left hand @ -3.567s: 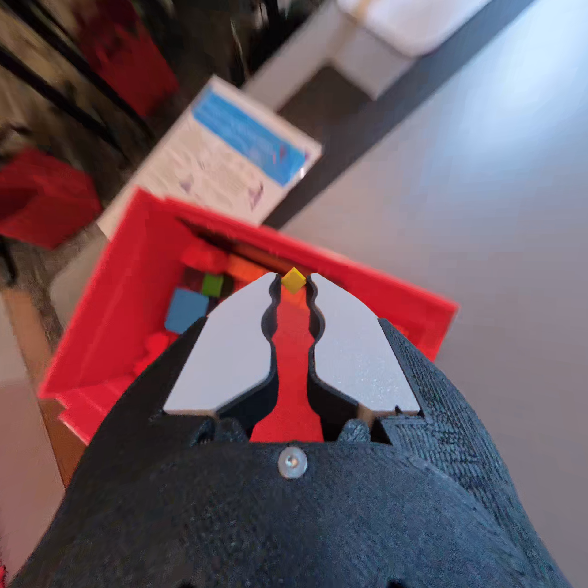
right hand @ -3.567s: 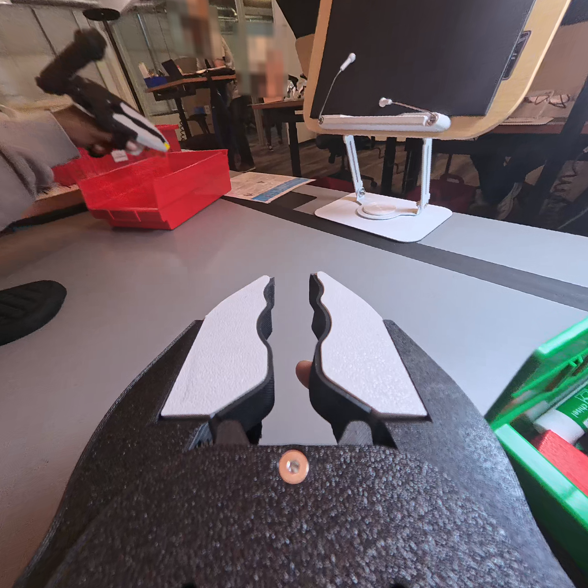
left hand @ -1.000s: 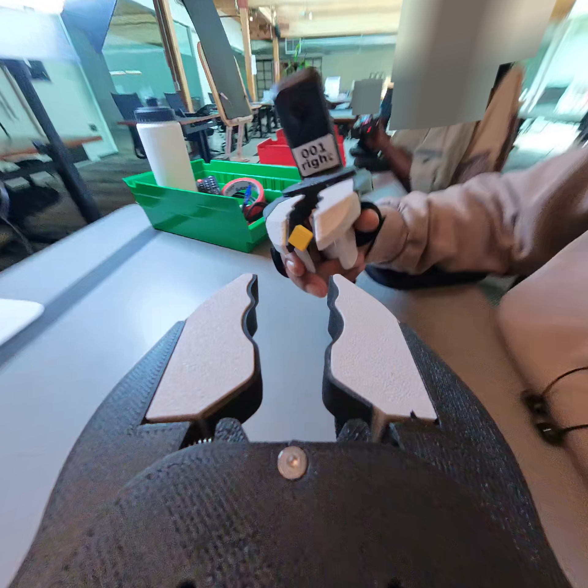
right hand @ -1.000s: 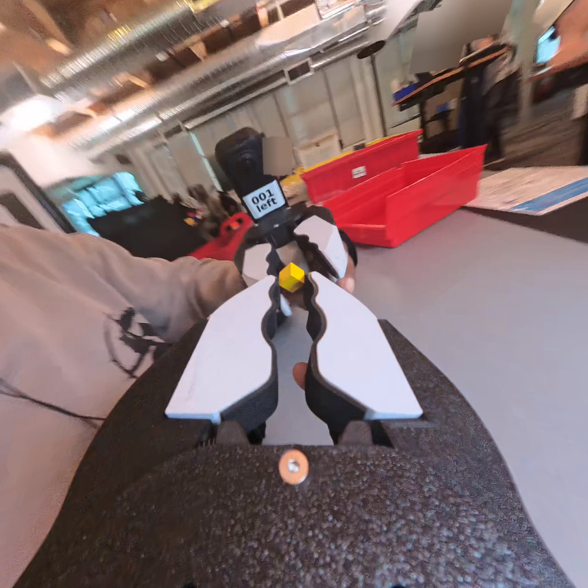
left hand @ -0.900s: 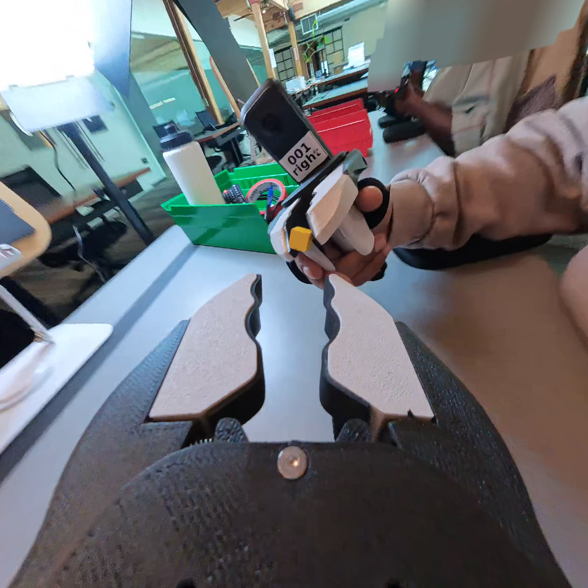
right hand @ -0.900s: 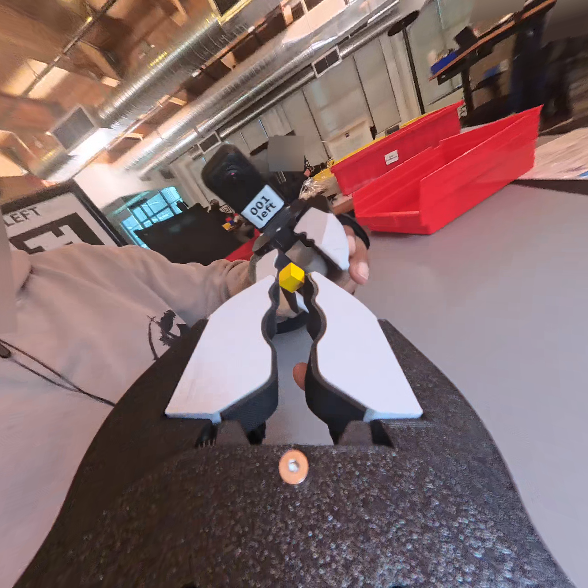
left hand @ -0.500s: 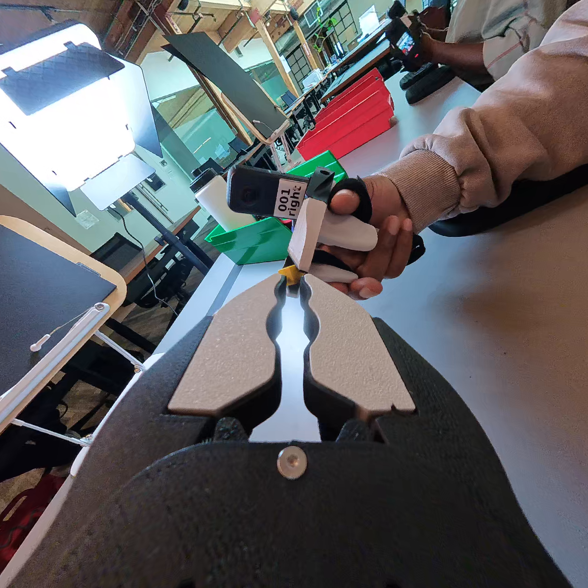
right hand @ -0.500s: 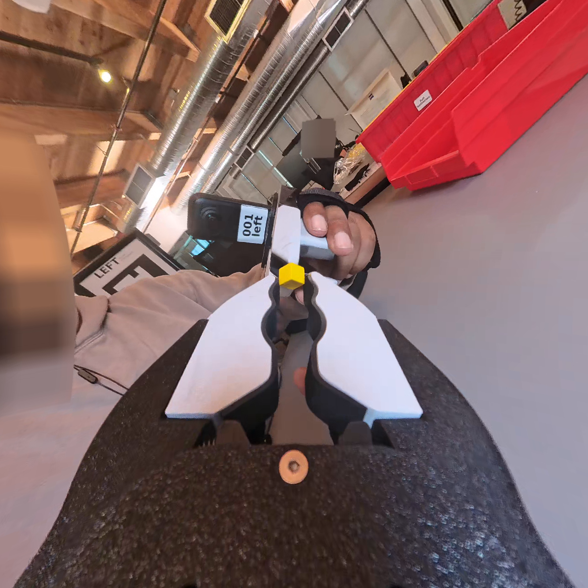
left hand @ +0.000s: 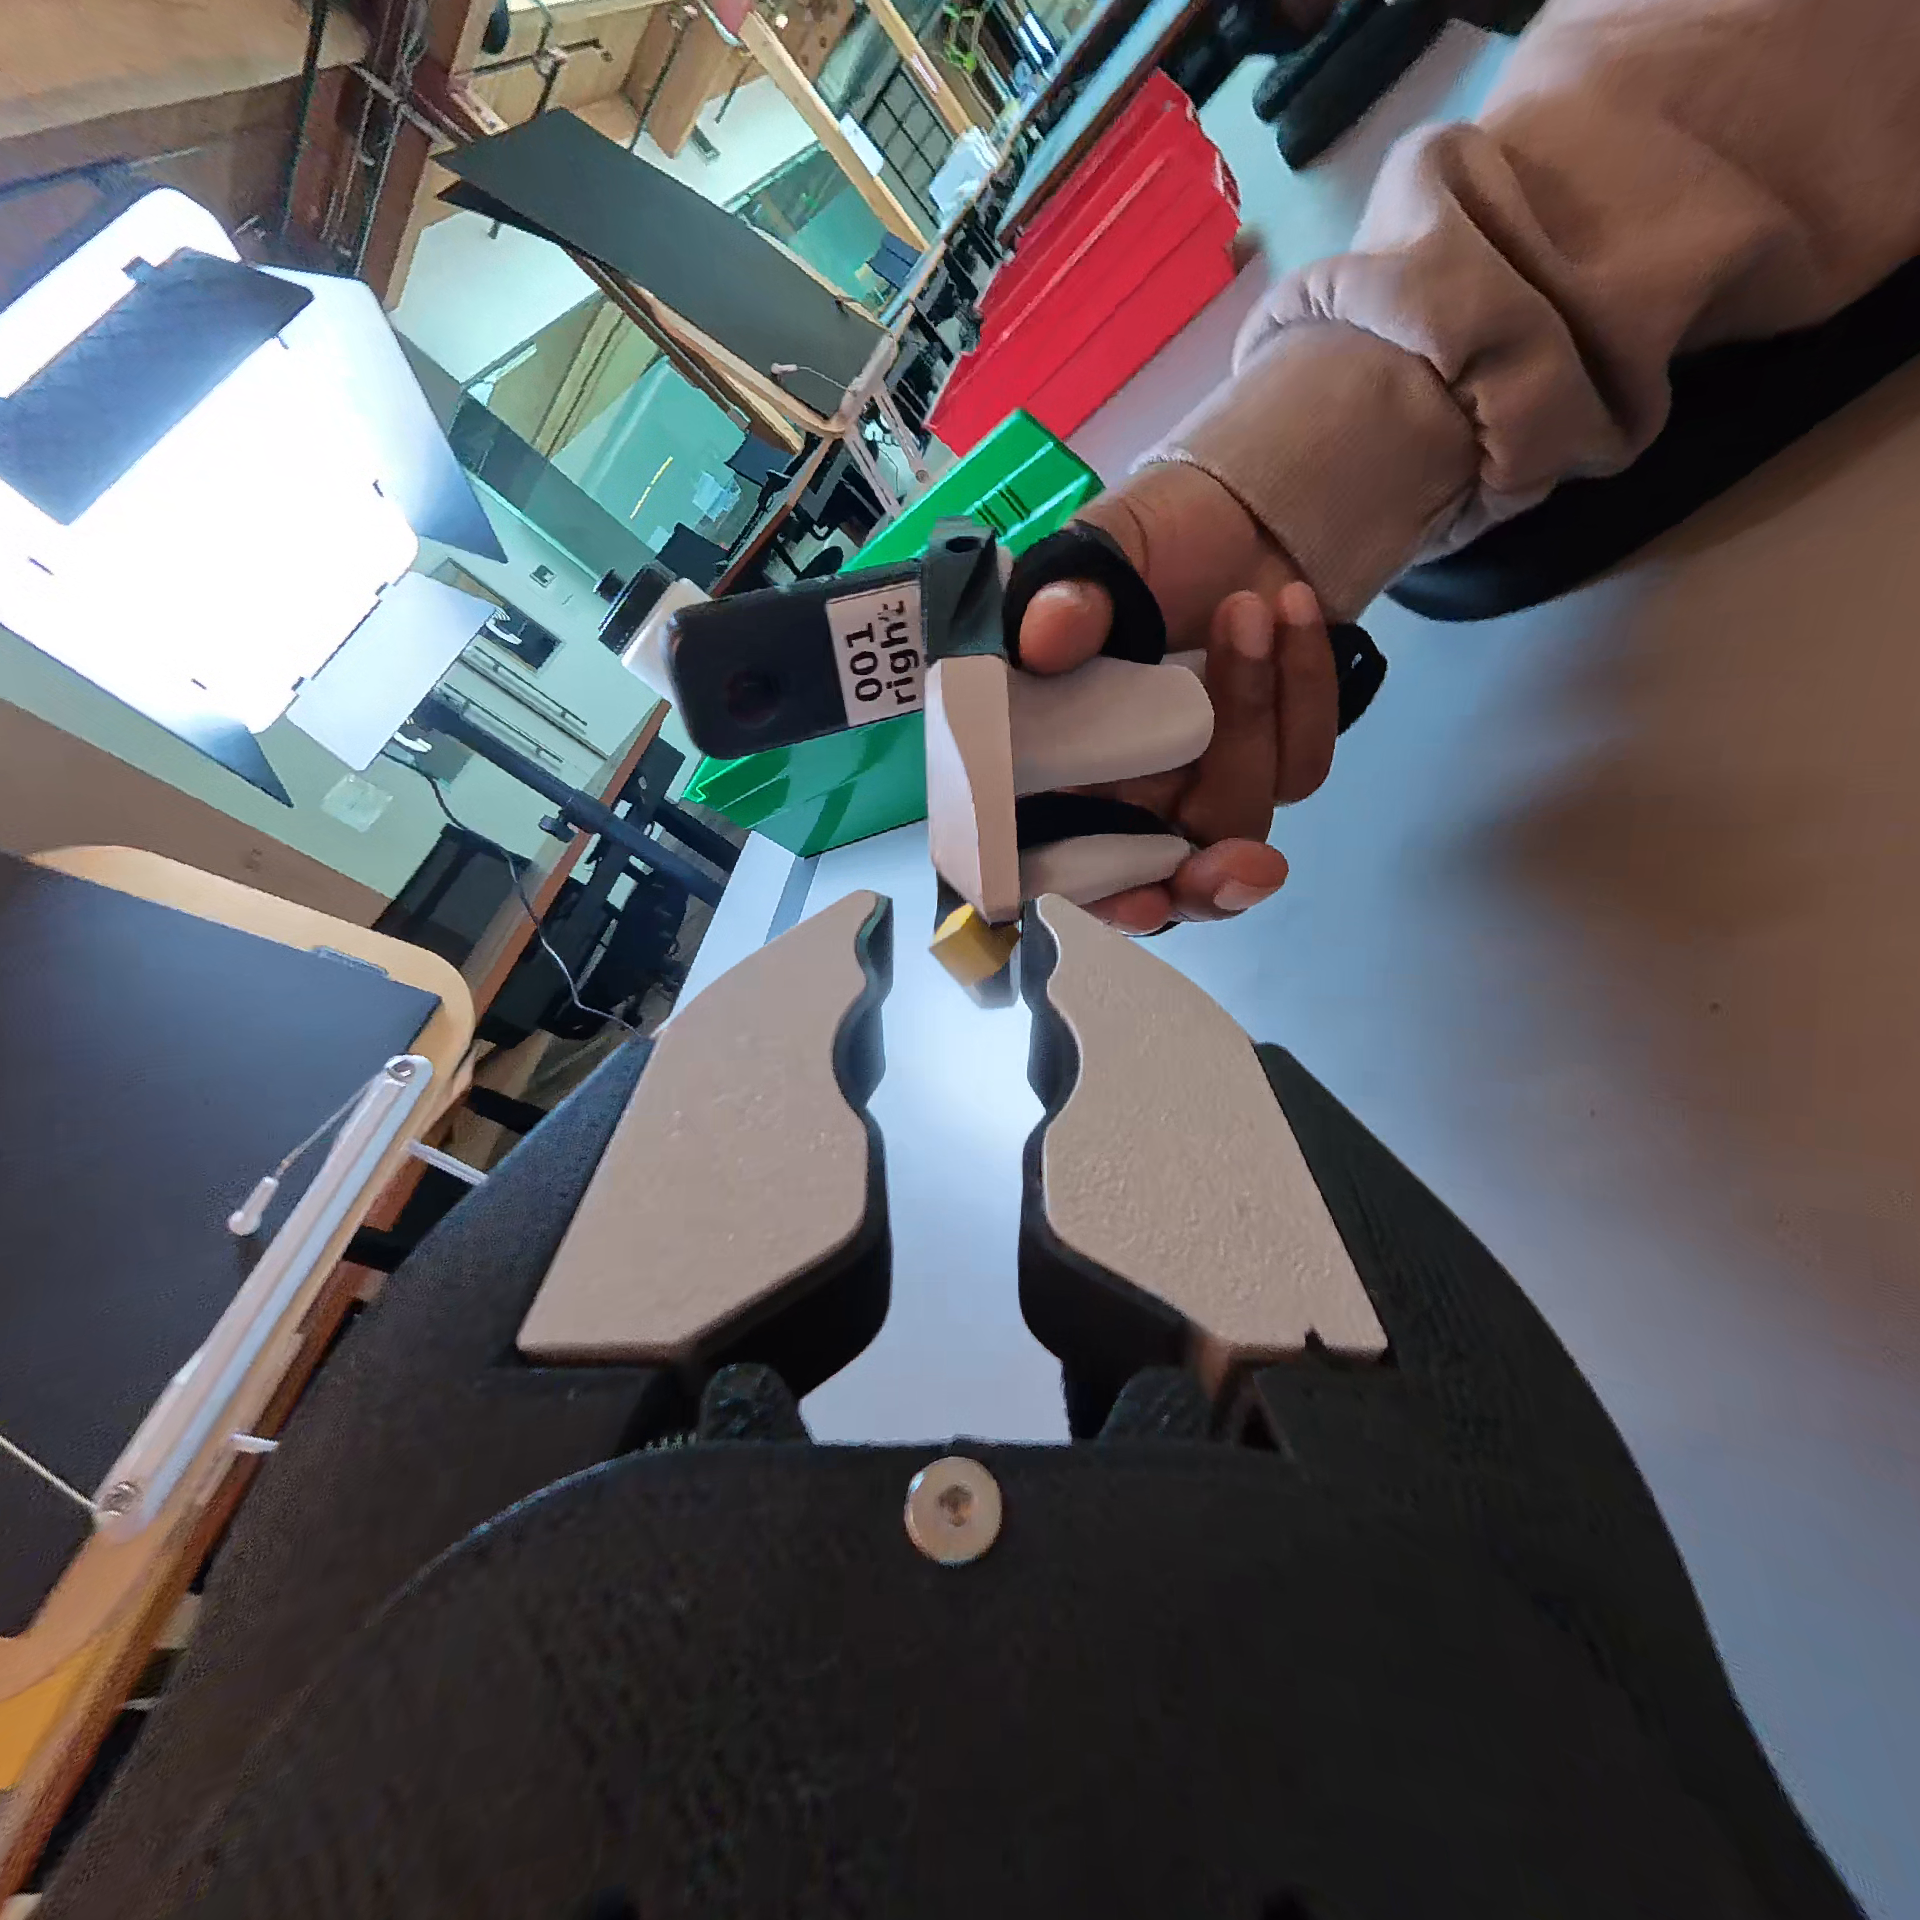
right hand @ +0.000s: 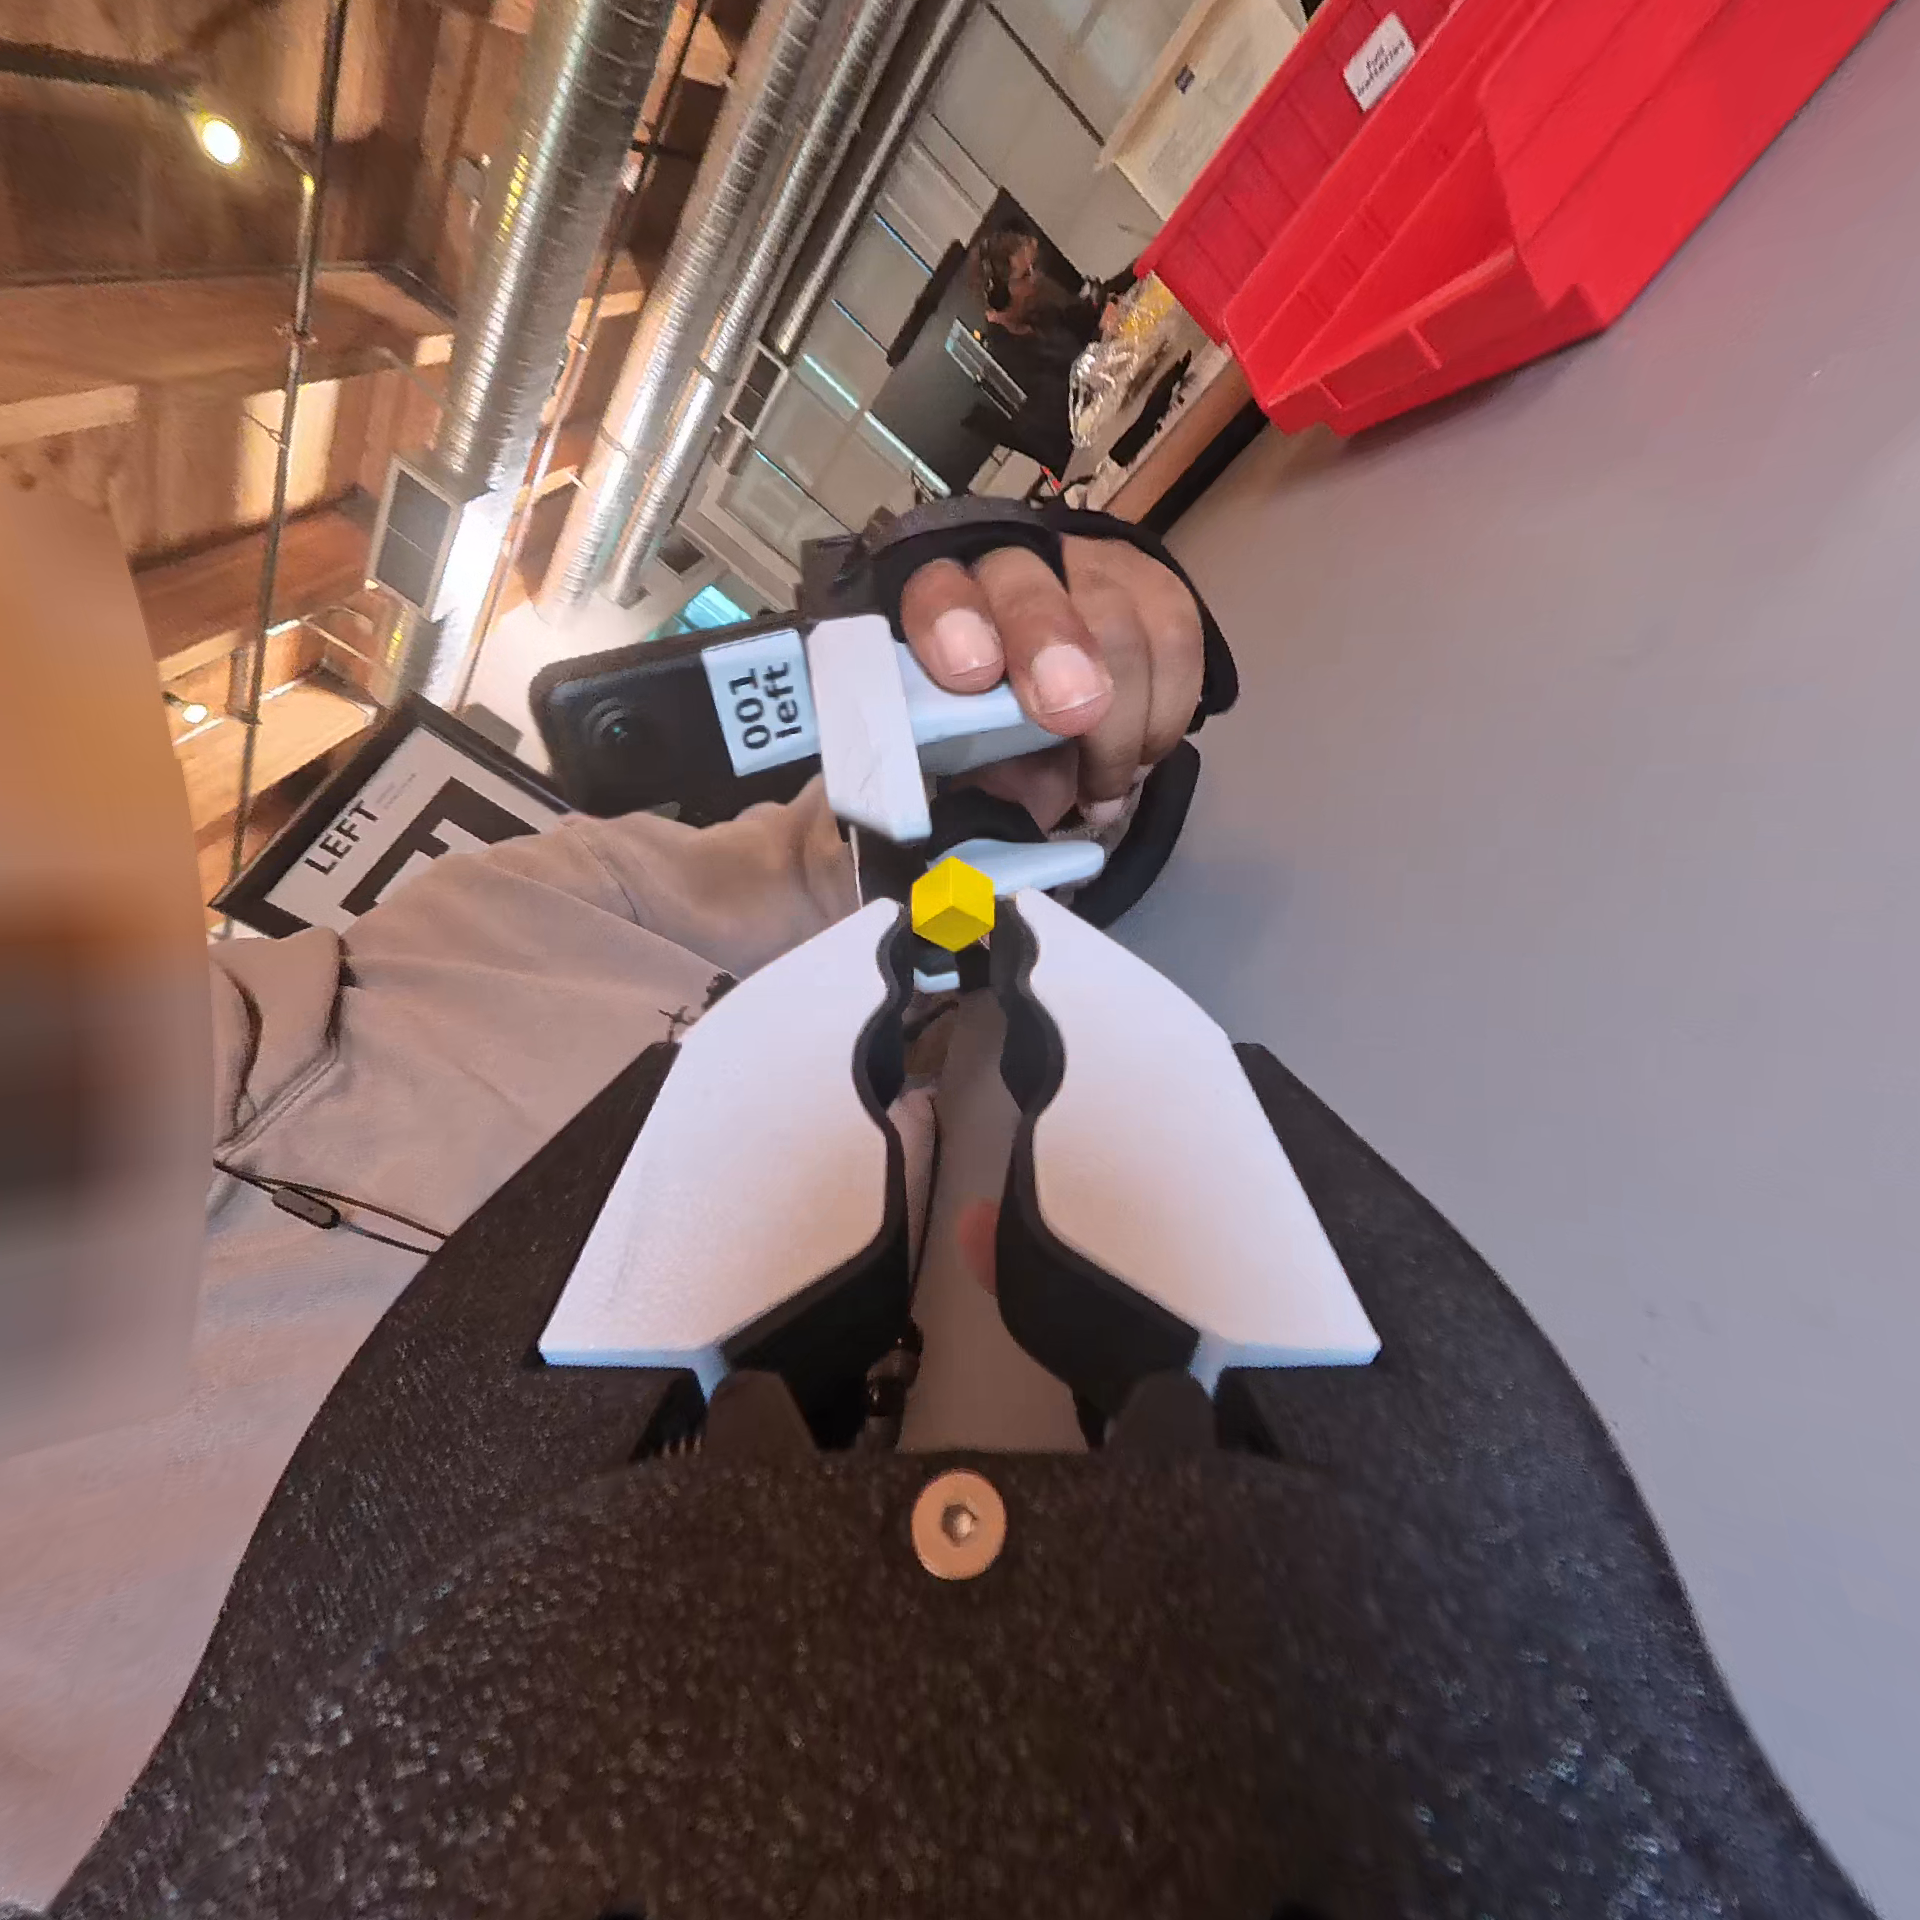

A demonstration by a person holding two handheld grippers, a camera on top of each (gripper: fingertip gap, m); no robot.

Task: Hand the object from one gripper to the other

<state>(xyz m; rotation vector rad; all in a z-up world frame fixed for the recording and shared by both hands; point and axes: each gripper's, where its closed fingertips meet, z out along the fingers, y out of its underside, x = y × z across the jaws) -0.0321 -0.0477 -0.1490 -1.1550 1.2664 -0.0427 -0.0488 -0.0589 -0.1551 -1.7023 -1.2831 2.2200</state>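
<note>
— Seeing one small yellow cube [right hand: 950, 907], smooth and hard-edged, pinched between the right gripper [right hand: 952, 914]'s two white, grainy, wavy-edged fingers [right hand: 1143, 1122].

— And gaping around that same cube [left hand: 971, 943], the left gripper [left hand: 956, 920], tips apart, right tip just beside it, above the grey table [left hand: 1558, 1039].

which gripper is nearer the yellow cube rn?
Right. The right gripper is shut on the yellow cube, pinching it at the fingertips. The left gripper is open, its fingertips on either side of the cube without clamping it.
</note>
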